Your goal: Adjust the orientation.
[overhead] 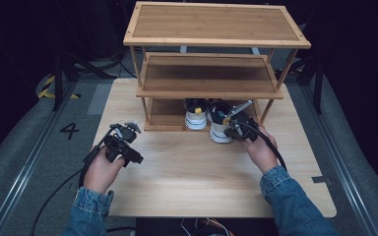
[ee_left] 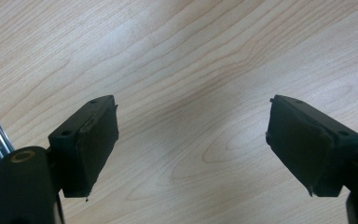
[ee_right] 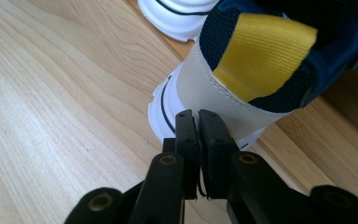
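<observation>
Two white and navy sneakers stand at the front of the wooden rack's (overhead: 211,42) bottom shelf. The right sneaker (overhead: 218,131) has its white heel (ee_right: 200,84) and yellow pull tab (ee_right: 261,51) toward me. My right gripper (ee_right: 196,116) is shut, its tips right at that heel with nothing between the jaws; it sits just right of the shoe (overhead: 232,127). The left sneaker (overhead: 196,119) stands beside it (ee_right: 177,18). My left gripper (overhead: 123,145) hovers over the table's left side, open (ee_left: 193,140) with bare wood between its pads.
The rack has a middle shelf (overhead: 206,73) and a top shelf overhanging the sneakers, with thin corner posts (overhead: 266,110). The light wooden table (overhead: 192,172) ends near the person's sleeves. Cables trail from both grippers. Dark floor and a rail (overhead: 24,162) lie to the left.
</observation>
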The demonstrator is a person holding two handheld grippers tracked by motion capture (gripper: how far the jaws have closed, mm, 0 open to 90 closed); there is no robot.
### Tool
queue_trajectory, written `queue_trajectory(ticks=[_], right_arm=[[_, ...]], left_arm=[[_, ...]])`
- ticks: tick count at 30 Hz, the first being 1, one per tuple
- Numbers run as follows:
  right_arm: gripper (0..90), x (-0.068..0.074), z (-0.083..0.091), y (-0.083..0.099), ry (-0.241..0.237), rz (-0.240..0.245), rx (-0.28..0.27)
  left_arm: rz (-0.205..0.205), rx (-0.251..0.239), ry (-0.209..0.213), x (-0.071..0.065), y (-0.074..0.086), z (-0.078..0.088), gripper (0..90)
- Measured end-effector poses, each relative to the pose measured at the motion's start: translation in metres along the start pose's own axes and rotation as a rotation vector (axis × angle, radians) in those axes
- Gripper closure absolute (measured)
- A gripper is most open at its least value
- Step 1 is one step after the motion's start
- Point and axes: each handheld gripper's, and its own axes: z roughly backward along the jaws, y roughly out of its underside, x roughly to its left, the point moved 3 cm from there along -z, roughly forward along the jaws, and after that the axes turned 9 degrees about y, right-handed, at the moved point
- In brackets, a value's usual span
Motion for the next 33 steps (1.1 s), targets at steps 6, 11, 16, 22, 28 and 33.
queue_trajectory(ticks=[6, 11, 16, 22, 28, 33], right_arm=[[89.5, -0.002, -0.005, -0.002, 0.008, 0.008, -0.026], [89.6, -0.004, -0.012, -0.009, 0.030, 0.018, -0.032], [89.6, -0.004, -0.021, -0.013, 0.035, 0.026, -0.067], [89.7, -0.007, -0.031, -0.014, 0.061, 0.032, -0.063], [89.7, -0.006, -0.036, -0.017, 0.094, 0.036, -0.067], [89.7, -0.008, -0.040, -0.020, 0.120, 0.036, -0.073]], left_arm=[[0.000, 0.004, -0.008, 0.000, 0.005, 0.001, 17.0], [0.005, 0.004, -0.018, 0.003, 0.011, 0.002, 17.0], [0.001, 0.005, -0.019, 0.003, 0.014, 0.002, 17.0], [0.008, 0.005, -0.020, 0.004, 0.015, 0.003, 17.0], [0.026, 0.007, -0.014, 0.002, 0.015, 0.002, 17.0], [-0.002, 0.008, -0.013, 0.003, 0.013, 0.000, 17.0]])
